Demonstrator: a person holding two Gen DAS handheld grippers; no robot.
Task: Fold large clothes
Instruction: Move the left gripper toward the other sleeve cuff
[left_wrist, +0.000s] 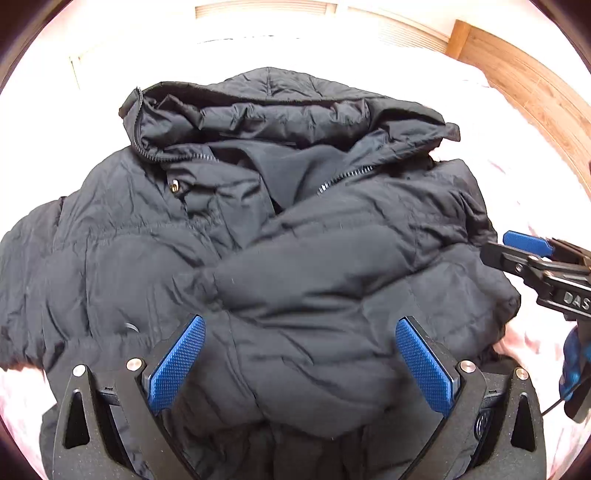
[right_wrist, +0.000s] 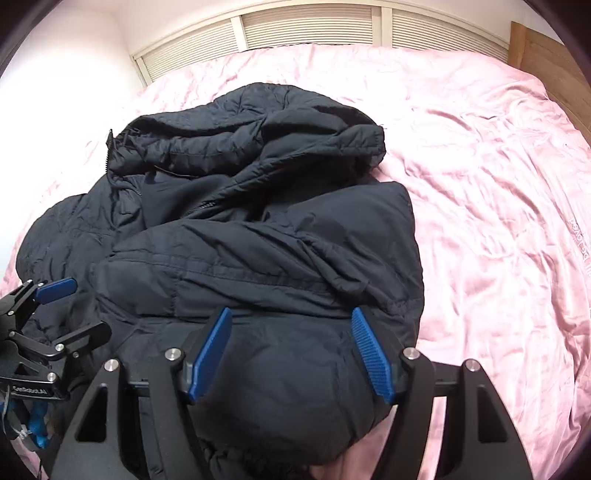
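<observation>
Lying on a pink-sheeted bed (right_wrist: 480, 155), a black puffer jacket (left_wrist: 258, 229) sits bunched, hood (right_wrist: 258, 122) at the far end toward louvred doors (right_wrist: 306, 29), zipper (left_wrist: 347, 175) partly undone, one sleeve (right_wrist: 240, 258) folded across the chest. Left tongs (left_wrist: 300, 363) hover over the jacket's near part, jaws spread wide, blue pads (left_wrist: 177, 363) clear of the fabric, gripping nothing. Right tongs (right_wrist: 291, 356) likewise stand wide open above the jacket's near edge, nothing held. Each pair shows at the margin of the other's view: right tongs by the jacket's right side, left tongs over its left side. Wooden headboard (left_wrist: 524, 81) at far right.
</observation>
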